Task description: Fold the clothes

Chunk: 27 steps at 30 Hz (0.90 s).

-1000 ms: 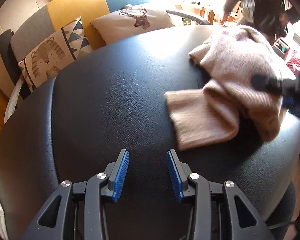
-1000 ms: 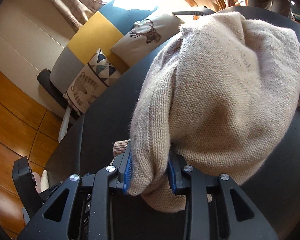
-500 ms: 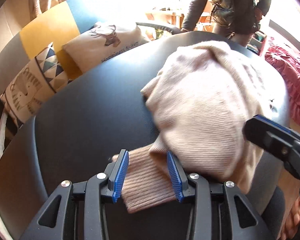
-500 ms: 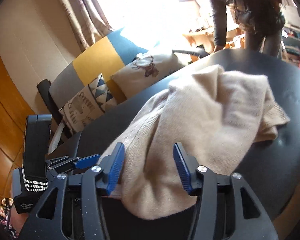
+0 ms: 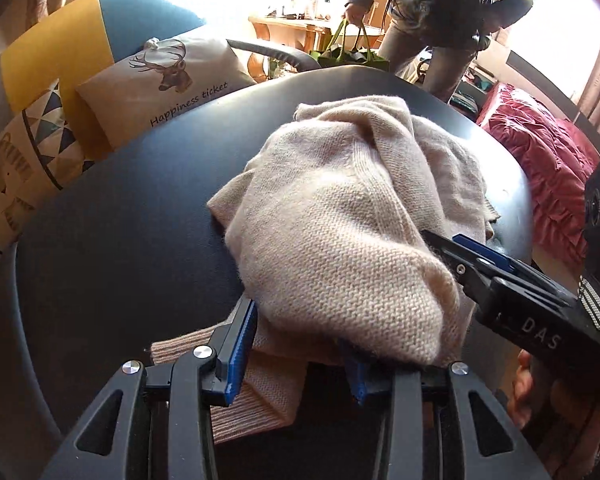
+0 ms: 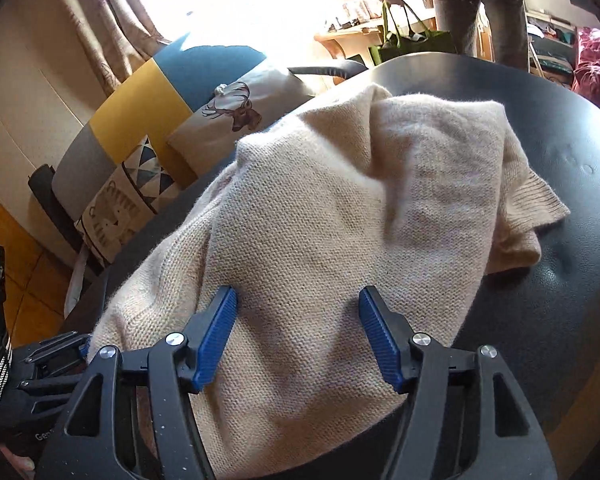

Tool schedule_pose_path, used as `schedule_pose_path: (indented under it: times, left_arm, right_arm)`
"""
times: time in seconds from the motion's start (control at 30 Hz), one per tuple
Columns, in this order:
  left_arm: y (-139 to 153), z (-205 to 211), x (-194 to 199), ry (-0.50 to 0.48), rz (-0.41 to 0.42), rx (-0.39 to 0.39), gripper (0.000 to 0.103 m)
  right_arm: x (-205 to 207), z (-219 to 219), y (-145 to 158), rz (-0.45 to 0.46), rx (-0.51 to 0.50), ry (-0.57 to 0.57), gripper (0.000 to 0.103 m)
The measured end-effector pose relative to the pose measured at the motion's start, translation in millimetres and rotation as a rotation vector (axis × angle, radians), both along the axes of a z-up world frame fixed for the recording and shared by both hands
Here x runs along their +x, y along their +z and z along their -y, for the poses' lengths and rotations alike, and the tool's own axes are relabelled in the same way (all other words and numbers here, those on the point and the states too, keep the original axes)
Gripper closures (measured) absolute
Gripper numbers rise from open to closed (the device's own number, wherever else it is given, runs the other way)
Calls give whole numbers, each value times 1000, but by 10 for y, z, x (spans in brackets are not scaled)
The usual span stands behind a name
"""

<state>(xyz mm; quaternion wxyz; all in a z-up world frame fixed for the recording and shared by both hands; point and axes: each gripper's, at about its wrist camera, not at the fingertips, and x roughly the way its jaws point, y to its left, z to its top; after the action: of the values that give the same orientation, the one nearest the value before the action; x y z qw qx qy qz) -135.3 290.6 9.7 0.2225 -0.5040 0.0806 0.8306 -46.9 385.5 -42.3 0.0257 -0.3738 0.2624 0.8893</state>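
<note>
1. On the black padded table (image 5: 112, 240) we find the beige knitted sweater (image 5: 340, 232) lying bunched in a loose heap toward the near edge.
2. We note the left gripper (image 5: 300, 344) at the near side of the heap. A ribbed sleeve cuff (image 5: 256, 392) lies between its blue pads (image 5: 240, 348), and the heap covers most of the right pad. Its jaws stand part-way apart, and we cannot tell whether they press on the cuff.
3. We see the right gripper (image 6: 298, 336) over the near part of the sweater. Its jaws are opening; knit lies between the pads without being pinched.
4. We record the right gripper entering the left wrist view from the right, its fingers (image 5: 460, 256) touching the heap's side.
5. Beyond the table we observe a sofa with a deer-print cushion (image 5: 168, 80), and a person in dark clothes (image 5: 440, 8) holding a green bag (image 5: 352, 56).
</note>
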Motion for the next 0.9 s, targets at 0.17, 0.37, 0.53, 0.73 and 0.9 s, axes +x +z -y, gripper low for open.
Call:
schedule_pose_path:
  times: [0.17, 0.37, 0.53, 0.73, 0.9]
  left_arm:
    - [-114, 263, 80, 8, 31, 15, 62]
    - [114, 423, 10, 52, 5, 167, 59]
    - [214, 91, -77, -2, -55, 136, 59]
    - [138, -200, -149, -78, -114, 64, 54]
    - [21, -243, -186, -104, -140, 32, 29]
  right_arm:
    - [-9, 69, -70, 35, 34, 26, 34]
    - [11, 101, -104, 47, 34, 13, 34]
    - [26, 128, -99, 51, 53, 16, 33]
    - [75, 131, -138, 55, 53, 13, 33]
    - [97, 151, -161, 60, 62, 9, 33]
